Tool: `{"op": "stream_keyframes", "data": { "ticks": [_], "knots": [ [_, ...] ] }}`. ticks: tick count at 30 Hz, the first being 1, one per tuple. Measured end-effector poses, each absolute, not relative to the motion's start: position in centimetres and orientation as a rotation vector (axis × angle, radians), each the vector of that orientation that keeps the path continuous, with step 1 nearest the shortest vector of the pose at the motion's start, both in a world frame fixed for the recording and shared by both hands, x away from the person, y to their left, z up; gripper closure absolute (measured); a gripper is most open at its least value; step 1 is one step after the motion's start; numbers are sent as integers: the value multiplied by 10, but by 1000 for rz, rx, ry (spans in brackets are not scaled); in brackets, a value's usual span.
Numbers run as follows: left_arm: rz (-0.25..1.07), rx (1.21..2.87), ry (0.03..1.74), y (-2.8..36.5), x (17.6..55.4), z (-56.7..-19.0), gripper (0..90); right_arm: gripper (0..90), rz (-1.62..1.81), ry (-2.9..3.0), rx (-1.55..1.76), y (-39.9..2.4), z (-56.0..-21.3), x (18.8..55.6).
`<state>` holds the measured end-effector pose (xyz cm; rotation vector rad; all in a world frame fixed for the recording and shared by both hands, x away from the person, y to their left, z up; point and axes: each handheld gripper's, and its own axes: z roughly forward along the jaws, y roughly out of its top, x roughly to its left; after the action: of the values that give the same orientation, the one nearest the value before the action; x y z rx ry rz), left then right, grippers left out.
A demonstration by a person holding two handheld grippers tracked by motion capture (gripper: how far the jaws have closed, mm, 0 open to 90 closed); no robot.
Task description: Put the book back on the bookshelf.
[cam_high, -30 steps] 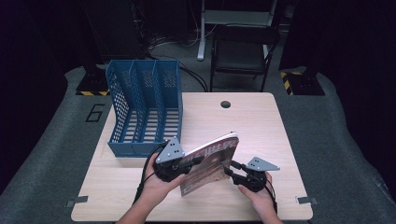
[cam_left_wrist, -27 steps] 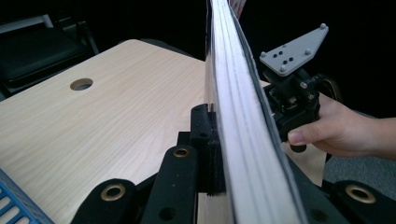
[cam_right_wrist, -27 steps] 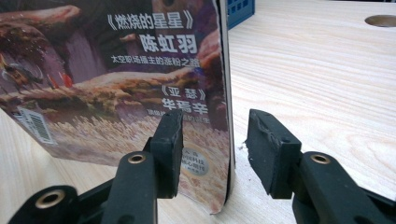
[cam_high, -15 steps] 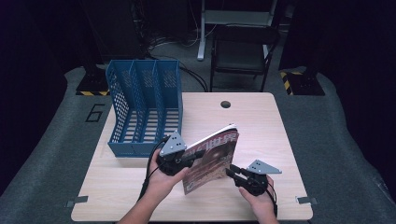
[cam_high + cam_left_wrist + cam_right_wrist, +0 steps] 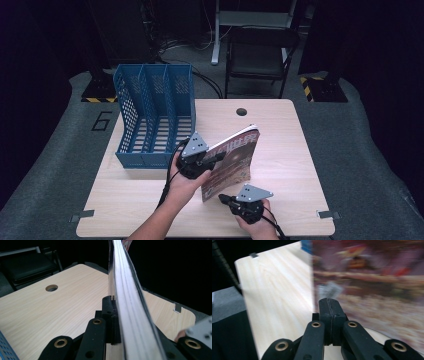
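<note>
1. Black jaws of your left gripper (image 5: 113,322) are clamped on the magazine (image 5: 130,302): one pad presses flat against its cover, and the stacked page edges run up and away between the jaws, the far jaw mostly hidden behind the pages.
2. Your right gripper (image 5: 329,315) has its jaws pressed together with nothing between them; they have just been closing. The blurred cover of the magazine (image 5: 374,282) stands just beyond their tips, apart from them.
3. From the high view, your left gripper (image 5: 212,159) holds the magazine (image 5: 235,160) tilted on edge above the table (image 5: 280,135), while your right gripper (image 5: 226,199) sits near its lower corner, close to the front edge.
4. Glossy and thin, the magazine bends slightly; its cover is red-brown with print, its page edges pale.
5. Pale wood-grain covers the tabletop, with a round hole (image 5: 242,111) near its far edge.
6. Blue perforated plastic forms the three-slot file rack (image 5: 155,115), standing upright at the table's left, well apart from the magazine.
</note>
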<state>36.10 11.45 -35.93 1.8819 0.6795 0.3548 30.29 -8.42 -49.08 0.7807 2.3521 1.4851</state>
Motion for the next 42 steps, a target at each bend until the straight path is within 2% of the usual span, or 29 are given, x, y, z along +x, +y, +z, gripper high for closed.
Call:
{"op": "stream_keyframes", "data": {
  "ticks": [19,42],
  "knots": [
    [360,1869,714,111,359,-360,841,900,1528,2309,804,-33,-511,296],
    [359,1862,752,107,356,-358,840,900,1523,2271,973,-21,-522,300]
  ]
}}
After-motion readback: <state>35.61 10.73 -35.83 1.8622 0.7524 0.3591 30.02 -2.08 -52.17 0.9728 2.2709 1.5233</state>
